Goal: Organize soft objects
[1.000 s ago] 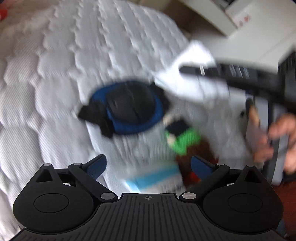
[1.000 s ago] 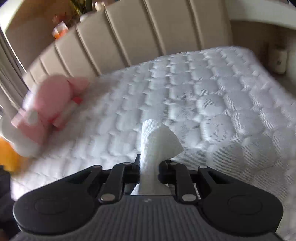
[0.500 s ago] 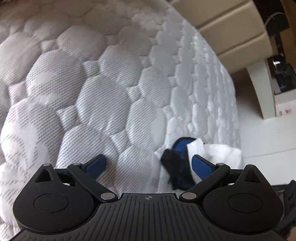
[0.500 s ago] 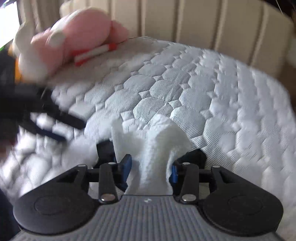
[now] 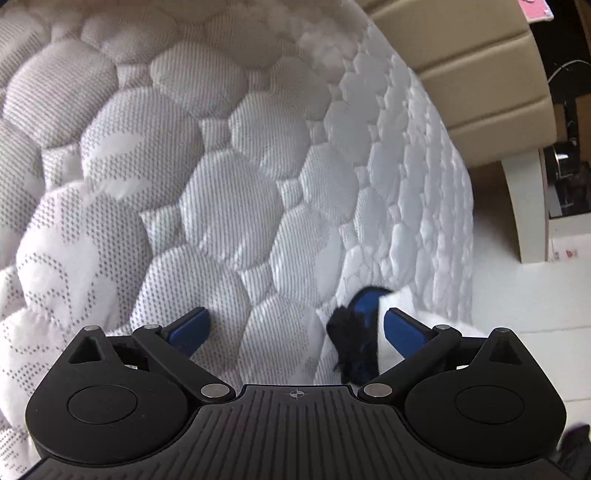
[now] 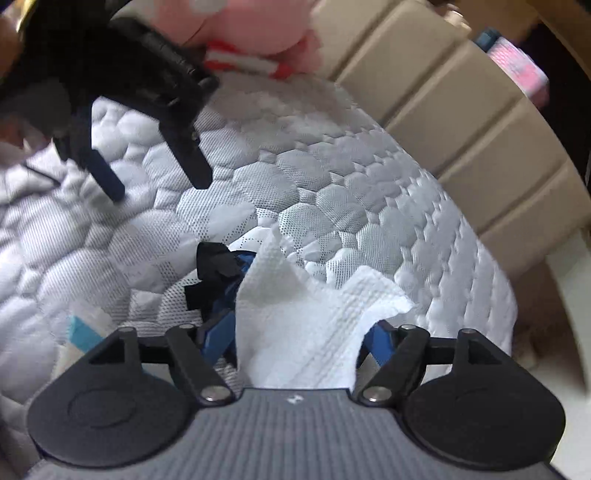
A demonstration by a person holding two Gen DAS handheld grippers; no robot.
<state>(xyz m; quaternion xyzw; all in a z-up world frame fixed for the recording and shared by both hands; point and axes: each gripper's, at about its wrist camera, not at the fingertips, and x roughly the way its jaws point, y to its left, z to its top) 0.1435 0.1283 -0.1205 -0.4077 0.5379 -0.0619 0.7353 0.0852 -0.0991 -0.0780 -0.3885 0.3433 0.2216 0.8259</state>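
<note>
R gripper [image 6: 295, 339] opening since prior, fingers off white cloth [image 6: 314, 314] | L gripper [image 5: 295, 328] wide, empty

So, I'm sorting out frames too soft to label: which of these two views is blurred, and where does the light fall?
Left wrist view: sharp, the quilted mattress curved by the fisheye, with light falling on its right edge. Right wrist view: motion-smeared at the top, where the pink plush toy and the left gripper blur; the white cloth stays fairly crisp and bright.
</note>
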